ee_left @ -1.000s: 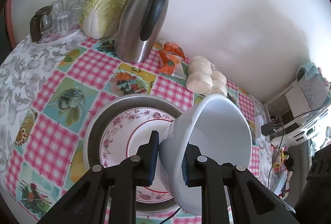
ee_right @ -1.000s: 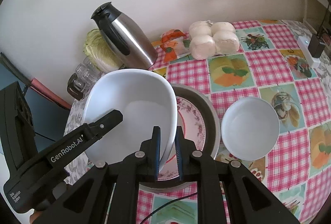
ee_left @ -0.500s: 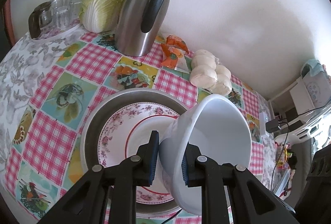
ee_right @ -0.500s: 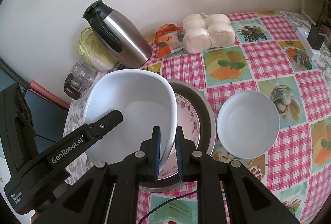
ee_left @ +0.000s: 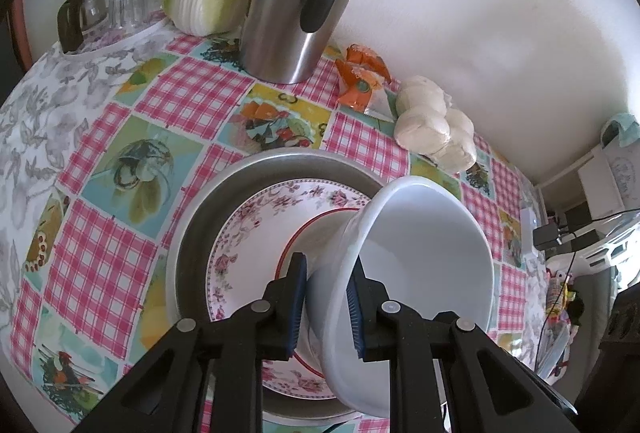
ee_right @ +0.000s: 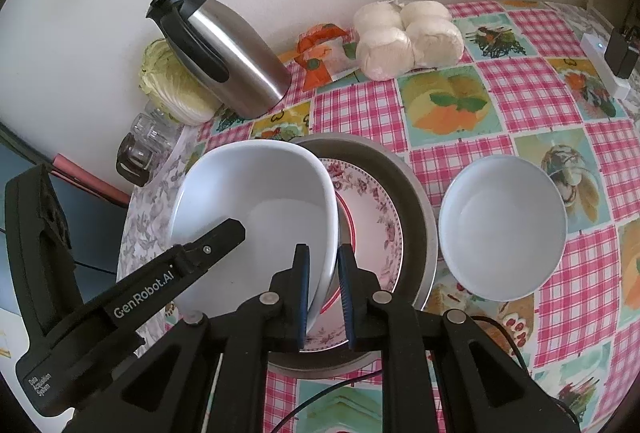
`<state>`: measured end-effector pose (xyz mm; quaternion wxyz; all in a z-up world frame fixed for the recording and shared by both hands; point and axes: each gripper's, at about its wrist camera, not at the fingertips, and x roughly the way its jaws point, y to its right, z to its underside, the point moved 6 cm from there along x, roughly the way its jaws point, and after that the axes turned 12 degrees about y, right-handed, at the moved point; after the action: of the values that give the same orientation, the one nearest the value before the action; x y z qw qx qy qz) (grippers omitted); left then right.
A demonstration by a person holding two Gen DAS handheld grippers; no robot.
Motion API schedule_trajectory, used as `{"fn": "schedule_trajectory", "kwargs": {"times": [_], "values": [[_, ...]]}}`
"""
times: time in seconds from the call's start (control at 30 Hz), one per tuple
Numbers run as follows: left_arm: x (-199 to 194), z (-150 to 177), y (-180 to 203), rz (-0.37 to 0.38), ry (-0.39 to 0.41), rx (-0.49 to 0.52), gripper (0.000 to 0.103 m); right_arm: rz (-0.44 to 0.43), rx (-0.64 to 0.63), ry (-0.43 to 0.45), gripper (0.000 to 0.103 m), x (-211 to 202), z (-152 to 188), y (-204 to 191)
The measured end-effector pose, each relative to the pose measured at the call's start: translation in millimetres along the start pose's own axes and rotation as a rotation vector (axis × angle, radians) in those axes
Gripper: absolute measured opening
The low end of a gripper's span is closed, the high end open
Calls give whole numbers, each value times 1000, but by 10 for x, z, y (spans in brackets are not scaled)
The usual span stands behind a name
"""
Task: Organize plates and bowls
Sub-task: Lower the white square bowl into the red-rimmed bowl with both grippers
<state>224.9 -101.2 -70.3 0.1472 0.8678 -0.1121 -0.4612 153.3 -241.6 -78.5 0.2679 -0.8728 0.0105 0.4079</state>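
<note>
Clearly both the left gripper [ee_left: 326, 307] and right gripper [ee_right: 323, 287] are clamped on opposite rim walls of the big white bowl [ee_right: 256, 217], held tilted above the floral plate [ee_left: 256, 233], so uneven pull could slip it onto the plate.

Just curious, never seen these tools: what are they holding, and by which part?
Both grip the large white bowl by its rim: left gripper and right gripper on opposite sides.

Small bowl [ee_right: 502, 227] crowds the metal pan [ee_right: 416, 193] (right side); checkered cloth [ee_left: 100, 261] left lies open.
</note>
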Motion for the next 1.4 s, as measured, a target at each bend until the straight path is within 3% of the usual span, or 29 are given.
{"fn": "schedule_trajectory", "kwargs": {"times": [0.4, 0.6, 0.87, 1.17, 1.4], "values": [[88, 49, 19, -17, -28, 36, 25, 4, 16, -15, 17, 53, 12, 41], [103, 53, 35, -11, -30, 44, 34, 3, 19, -14, 17, 68, 15, 35], [80, 38, 64, -4, -23, 56, 39, -3, 36, 0, 17, 52, -9, 57], [-18, -26, 114, 3, 15, 76, 53, -9, 47, 3, 17, 46, -9, 84], [-111, -106, 109, 13, 44, 66, 54, -23, 41, 14, 17, 18, -28, 51]]}}
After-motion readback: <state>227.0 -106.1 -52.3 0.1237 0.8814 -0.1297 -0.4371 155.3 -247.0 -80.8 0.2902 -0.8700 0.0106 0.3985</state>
